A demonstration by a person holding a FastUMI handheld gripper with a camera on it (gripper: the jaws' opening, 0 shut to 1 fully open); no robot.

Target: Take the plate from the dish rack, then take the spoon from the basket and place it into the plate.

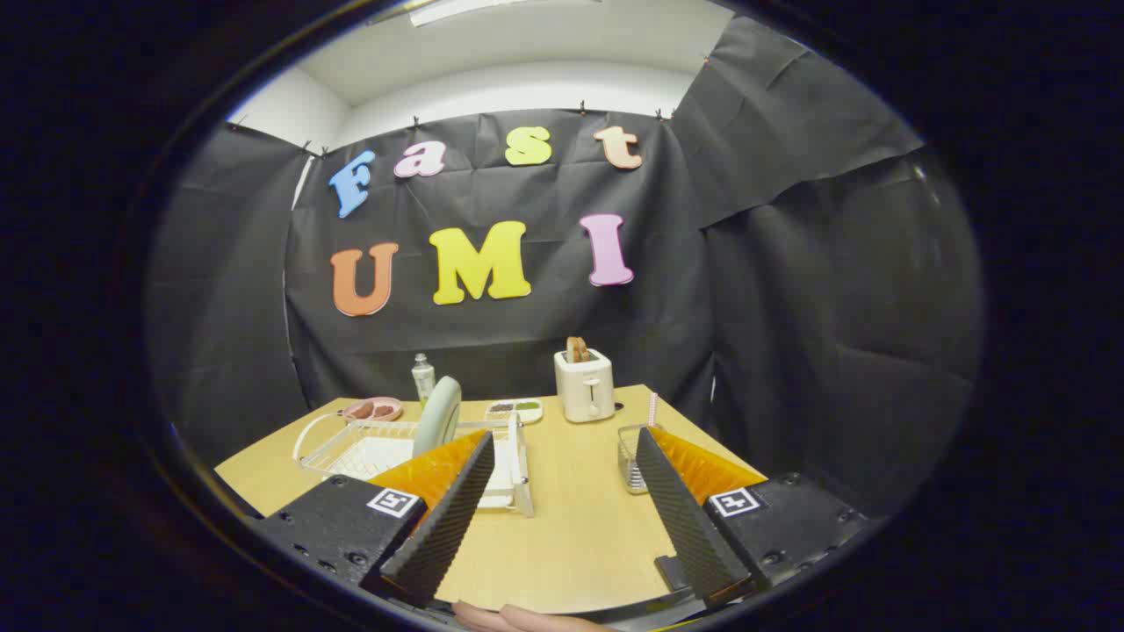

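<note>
The pale green plate stands on edge in the white wire dish rack, beyond the left finger, while a small wire basket beyond the right finger holds a pink-handled utensil, probably the spoon, upright. The gripper hangs released, its fingers wide apart over bare tabletop and touching nothing. Farther back on the light wooden table stand a white toaster with toast in its slot, a small bottle, a pink dish and a white tray holding food, all before black cloth walls.
</note>
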